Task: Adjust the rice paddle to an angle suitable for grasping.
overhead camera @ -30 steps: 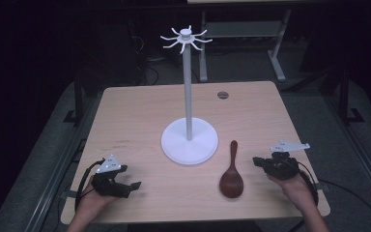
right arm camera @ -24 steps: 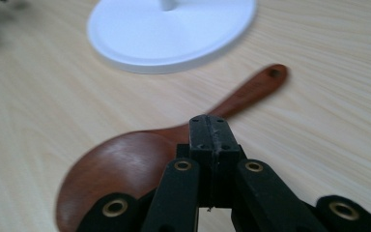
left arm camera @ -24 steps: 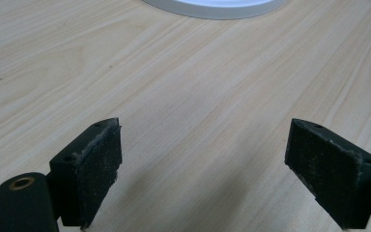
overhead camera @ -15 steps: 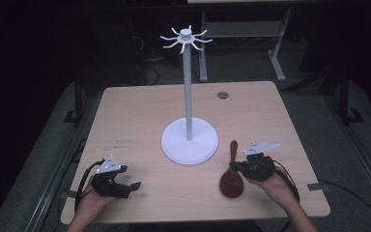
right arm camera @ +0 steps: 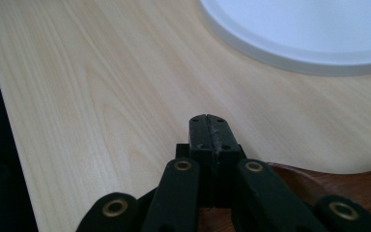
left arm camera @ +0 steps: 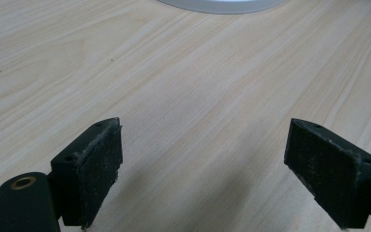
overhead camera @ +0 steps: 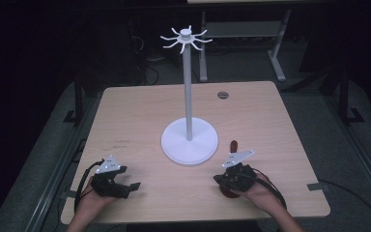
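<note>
We see one dark reddish-brown wooden spoon (overhead camera: 233, 146) lying on the light wood table (overhead camera: 140, 116), just right of the white round base of the hook stand (overhead camera: 189, 140); its narrow handle end pokes out toward the far side, and its bowl sits under the right gripper (overhead camera: 218, 179), showing as a glossy brown curve at the bottom of the right gripper view (right arm camera: 314, 186). The right gripper's jaws are pressed flat together there, nothing between them, tips (right arm camera: 208, 126) over bare table close to the stand base rim (right arm camera: 290, 55). The left gripper (overhead camera: 134, 186) rests near the front left edge, jaws spread wide apart over empty wood (left arm camera: 203, 145). Versus a second ago: the right hand slid left from beside the spoon to on top of the spoon bowl, now covering most of it; the left hand, stand and spoon haven't moved. Count: one spoon, one stand with a ring of hooks on top, two grippers, one small dark disc (overhead camera: 222, 95) near the far table edge.
</note>
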### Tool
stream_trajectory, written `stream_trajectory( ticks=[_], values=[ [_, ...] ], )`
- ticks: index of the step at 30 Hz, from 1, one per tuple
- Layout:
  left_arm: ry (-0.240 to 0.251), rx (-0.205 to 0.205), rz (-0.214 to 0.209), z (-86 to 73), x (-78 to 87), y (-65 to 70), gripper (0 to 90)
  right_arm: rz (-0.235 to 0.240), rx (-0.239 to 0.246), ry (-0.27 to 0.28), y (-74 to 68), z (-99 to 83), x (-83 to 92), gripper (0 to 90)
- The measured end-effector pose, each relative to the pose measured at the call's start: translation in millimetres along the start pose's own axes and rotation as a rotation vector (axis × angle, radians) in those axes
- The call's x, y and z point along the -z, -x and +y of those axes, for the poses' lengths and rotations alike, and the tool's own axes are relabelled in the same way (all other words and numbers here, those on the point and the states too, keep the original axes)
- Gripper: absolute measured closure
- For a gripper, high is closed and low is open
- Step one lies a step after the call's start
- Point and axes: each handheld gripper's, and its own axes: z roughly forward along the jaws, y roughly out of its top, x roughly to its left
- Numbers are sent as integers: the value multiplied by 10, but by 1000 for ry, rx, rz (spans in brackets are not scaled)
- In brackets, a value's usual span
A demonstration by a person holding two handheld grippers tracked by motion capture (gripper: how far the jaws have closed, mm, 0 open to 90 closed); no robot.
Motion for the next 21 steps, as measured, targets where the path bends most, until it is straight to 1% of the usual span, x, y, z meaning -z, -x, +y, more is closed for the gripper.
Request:
stream_trajectory(
  ticks=[1, 2, 4, 7, 8, 13, 14, 15, 16, 18, 21],
  values=[
    [0, 0, 0, 0, 0, 0, 130, 0, 0, 0, 0, 0, 0, 900],
    [0, 0, 1, -2, 3, 1, 130, 1, 9, -16, -20, -5, -22, 900],
    [-4, -17, 7, 1, 15, -13, 130, 1, 13, -25, -34, -8, -39, 900],
    [0, -12, 9, 0, 17, -13, 130, 0, 23, -31, -36, -15, -53, 899],
    [-6, -11, 8, -4, 18, -13, 130, -6, 15, -44, -47, -23, -58, 900],
    [-8, -20, 11, -6, 31, -16, 130, 0, 17, -52, -42, -64, -45, 900],
    [-8, -12, 8, -8, 34, -10, 130, -4, 12, -59, -42, -73, -40, 900],
    [-8, -12, 8, -8, 34, -10, 130, -4, 12, -59, -42, -73, -40, 900],
    [-7, -9, 9, -9, 38, -7, 130, -15, 10, -71, -35, -96, -33, 900],
    [-6, -7, 10, -10, 39, -5, 130, -18, 13, -71, -29, -107, -29, 900],
    [-8, -7, 10, -10, 39, -2, 130, -33, -15, -72, 11, -179, 55, 899]
  ],
)
